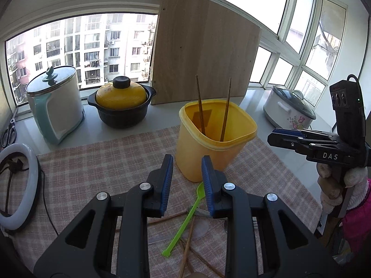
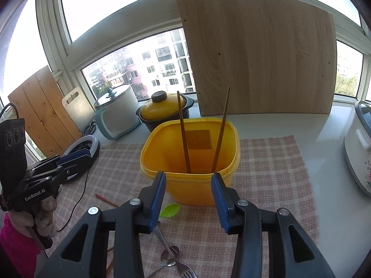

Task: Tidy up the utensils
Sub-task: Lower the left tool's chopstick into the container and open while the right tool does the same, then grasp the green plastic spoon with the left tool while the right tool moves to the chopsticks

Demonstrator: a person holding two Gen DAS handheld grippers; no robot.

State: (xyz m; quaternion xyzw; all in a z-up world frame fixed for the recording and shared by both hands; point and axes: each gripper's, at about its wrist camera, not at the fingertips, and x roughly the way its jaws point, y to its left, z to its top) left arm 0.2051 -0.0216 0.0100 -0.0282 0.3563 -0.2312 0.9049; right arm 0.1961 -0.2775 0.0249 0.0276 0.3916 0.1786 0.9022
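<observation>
A yellow plastic tub [image 1: 215, 136] [image 2: 190, 162] stands on the checked cloth with two brown chopsticks [image 1: 226, 110] [image 2: 221, 132] upright in it. My left gripper [image 1: 187, 178] is open and empty, above a green plastic spoon [image 1: 185, 222] and loose chopsticks [image 1: 186, 252] on the cloth. My right gripper [image 2: 188, 197] is open and empty just in front of the tub. Below it lie the green spoon [image 2: 170, 209], a metal fork [image 2: 176, 261], a metal spoon [image 2: 168, 258] and a red-tipped chopstick [image 2: 106, 200]. Each gripper shows in the other's view, the right one [image 1: 278, 136] and the left one [image 2: 76, 155].
A pink checked cloth [image 1: 104, 162] covers the counter. Behind stand a white-and-teal pot [image 1: 55, 104], a yellow-lidded black casserole [image 1: 121, 102], a leaning wooden board [image 1: 204, 51] and a floral rice cooker [image 1: 289, 108] at right. A ring light [image 1: 20, 185] and scissors [image 1: 9, 132] lie at left.
</observation>
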